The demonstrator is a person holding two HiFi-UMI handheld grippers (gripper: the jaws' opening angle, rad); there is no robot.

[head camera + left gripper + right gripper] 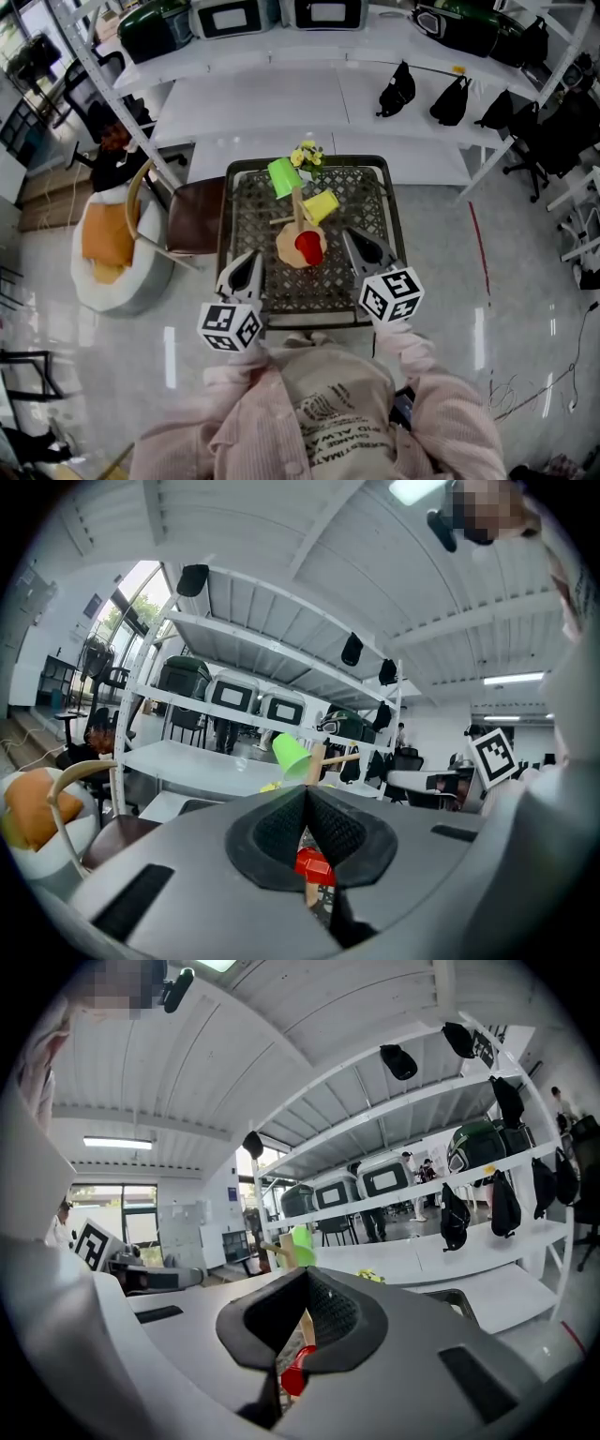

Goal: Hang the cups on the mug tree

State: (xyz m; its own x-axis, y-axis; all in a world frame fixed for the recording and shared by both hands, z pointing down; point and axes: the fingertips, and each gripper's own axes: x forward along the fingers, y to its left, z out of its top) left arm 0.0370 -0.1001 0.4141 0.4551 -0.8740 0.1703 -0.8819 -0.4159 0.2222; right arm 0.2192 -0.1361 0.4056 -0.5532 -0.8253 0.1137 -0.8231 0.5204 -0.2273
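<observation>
A wooden mug tree (298, 217) stands mid-table on the dark mesh table (375, 202). Three cups hang on it: a green cup (281, 176) at the far left, a yellow cup (322, 204) on the right and a red cup (308, 247) low at the front. My left gripper (253, 255) hovers over the near left part of the table, shut and empty. Over the near right part is my right gripper (353, 234), also shut and empty. The left gripper view shows the shut left gripper (306, 799) with the red cup (314, 866) and green cup (292, 755) beyond it. The right gripper (306, 1279) frames the red cup (294, 1372) too.
A small bunch of yellow flowers (307, 155) sits at the table's far edge. A brown-seated chair (192, 216) and a round seat with an orange cushion (106, 246) stand to the left. White shelving (375, 52) with black bags runs behind the table.
</observation>
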